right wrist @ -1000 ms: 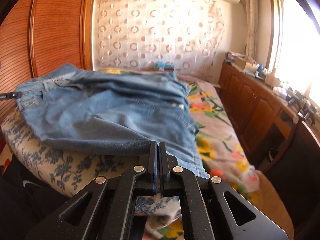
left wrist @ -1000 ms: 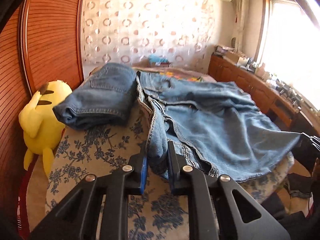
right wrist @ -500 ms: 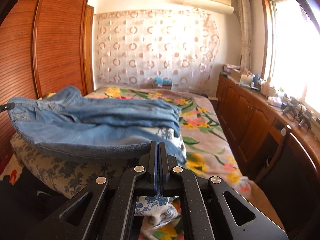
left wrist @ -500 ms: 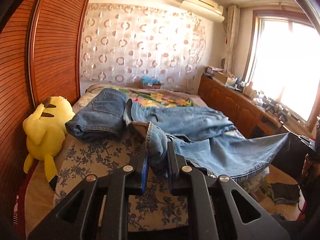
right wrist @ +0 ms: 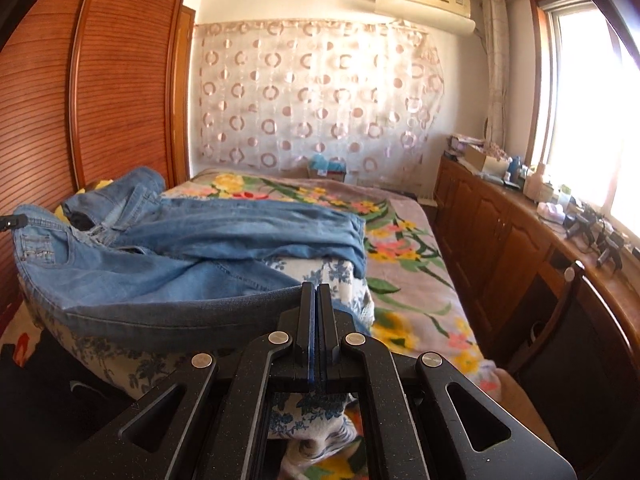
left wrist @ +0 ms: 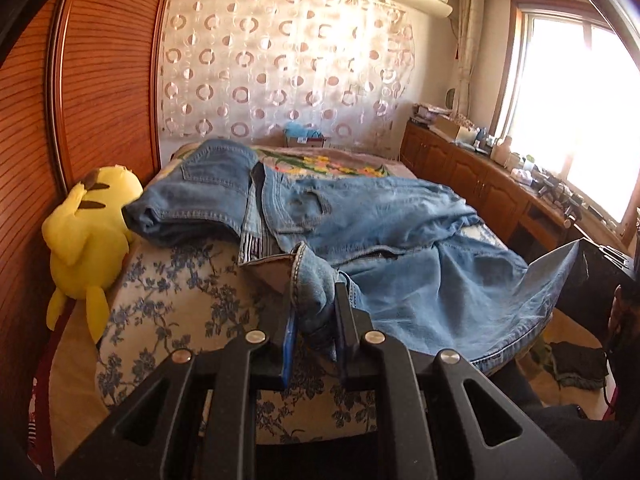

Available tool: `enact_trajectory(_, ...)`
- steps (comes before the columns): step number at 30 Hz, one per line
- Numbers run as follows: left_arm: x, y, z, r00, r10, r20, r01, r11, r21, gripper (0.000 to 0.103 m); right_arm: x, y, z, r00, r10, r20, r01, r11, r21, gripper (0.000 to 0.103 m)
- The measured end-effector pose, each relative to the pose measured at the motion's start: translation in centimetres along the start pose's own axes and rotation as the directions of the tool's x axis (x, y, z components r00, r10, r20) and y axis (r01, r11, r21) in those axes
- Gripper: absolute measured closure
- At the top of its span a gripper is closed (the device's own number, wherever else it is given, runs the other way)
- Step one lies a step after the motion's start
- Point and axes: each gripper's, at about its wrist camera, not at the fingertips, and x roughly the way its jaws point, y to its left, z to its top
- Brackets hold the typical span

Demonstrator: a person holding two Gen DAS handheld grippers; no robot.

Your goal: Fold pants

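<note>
Light blue jeans [left wrist: 384, 232] lie spread across the bed, waist to the left, legs to the right. My left gripper [left wrist: 314, 300] is shut on a bunched waistband corner and holds it just above the blue floral cushion [left wrist: 180, 292]. My right gripper [right wrist: 316, 300] is shut on the hem edge of the near leg of the same jeans [right wrist: 168, 280], which stretches taut off the bed's near side. The far leg lies folded flat across the bed. The raised hem corner shows at the right of the left wrist view [left wrist: 560, 256].
A second, folded pair of darker jeans [left wrist: 200, 200] lies at the back left beside a yellow plush toy [left wrist: 88, 224]. A wooden wardrobe [right wrist: 80, 92] stands left, wooden cabinets [right wrist: 520, 248] along the right under the window. The floral bedspread [right wrist: 404, 264] extends behind.
Both grippers have pulled back and up from the bed, still gripping the jeans. The near leg has been drawn taut toward me and lifted off the bed's edge.
</note>
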Motion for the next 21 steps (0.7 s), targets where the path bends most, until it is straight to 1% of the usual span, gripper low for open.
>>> enact_trajectory(4, 1.3, 0.4, -1.3, 0.999, -0.001, -0.033, 0.0, 1.0, -0.018, 0.09, 1.6, -0.3, -1.1, 0.999, 0.008, -0.042, -0.006, 1.0, 0.03, 0.103)
enact_trajectory(7, 1.7, 0.3, -1.1, 1.0, -0.005, -0.022, 0.004, 1.0, -0.011, 0.09, 2.8, -0.4, -1.8, 0.998, 0.023, -0.065, -0.02, 0.998, 0.056, 0.103)
enact_trajectory(8, 1.8, 0.3, -0.8, 1.0, -0.005, -0.02, 0.005, 1.0, -0.01, 0.09, 3.2, -0.4, -1.8, 0.997, 0.029, -0.07, -0.025, 0.998, 0.06, 0.103)
enact_trajectory(10, 2.0, 0.2, 0.1, 1.0, -0.007, -0.009, 0.007, 1.0, 0.003, 0.09, 3.7, -0.3, -1.6, 0.997, 0.014, -0.071, -0.011, 0.999, 0.046, 0.103)
enact_trajectory(14, 2.8, -0.4, 2.1, 1.0, -0.003, 0.016, 0.003, 1.0, 0.031, 0.09, 4.6, -0.6, -0.6, 0.999, 0.005, -0.047, -0.003, 0.999, 0.039, 0.103)
enact_trajectory(21, 5.6, -0.5, 5.0, 1.0, 0.009, 0.025, -0.011, 0.998, 0.059, 0.09, 7.1, -2.1, 1.1, 1.0, -0.013, -0.026, 0.014, 0.999, 0.037, 0.103)
